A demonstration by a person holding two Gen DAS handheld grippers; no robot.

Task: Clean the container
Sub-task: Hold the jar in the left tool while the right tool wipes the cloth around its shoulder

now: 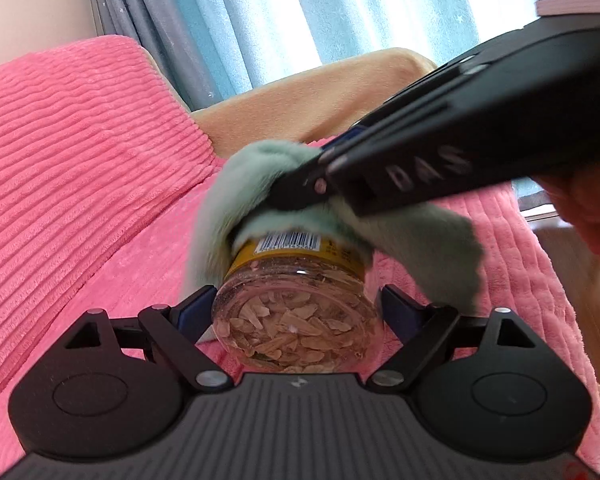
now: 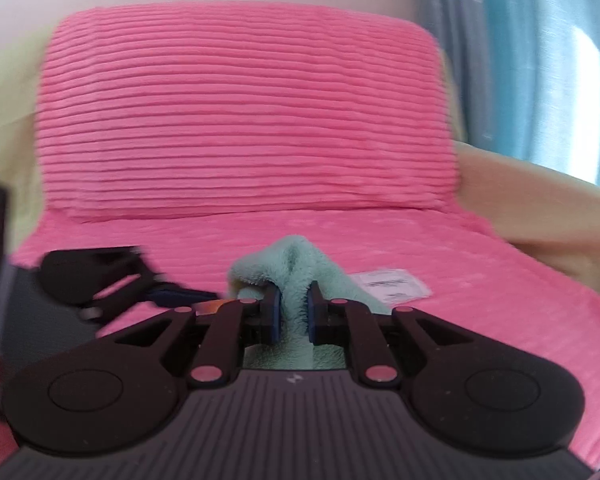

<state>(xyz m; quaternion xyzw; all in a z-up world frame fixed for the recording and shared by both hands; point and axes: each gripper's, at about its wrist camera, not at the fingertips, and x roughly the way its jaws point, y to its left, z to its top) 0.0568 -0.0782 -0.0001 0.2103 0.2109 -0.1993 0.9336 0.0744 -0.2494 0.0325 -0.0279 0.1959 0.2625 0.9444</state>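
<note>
The left gripper [image 1: 296, 304] clamps a clear plastic jar [image 1: 296, 312] with a yellow barcode label (pale flakes fill it), held on its side above the pink ribbed sofa cover [image 1: 100, 200]. The right gripper [image 2: 293, 312] is closed on a mint-green fluffy cloth [image 2: 296, 276], which drapes over the jar's far end, touching it. A white paper slip [image 2: 392, 284] lies on the cover at right.

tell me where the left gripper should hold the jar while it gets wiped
By the clear lower body of the jar, one finger on each side, coming from its base end. The cloth covers the far end, so only the round base half is free. The left gripper grips it there now.
</note>
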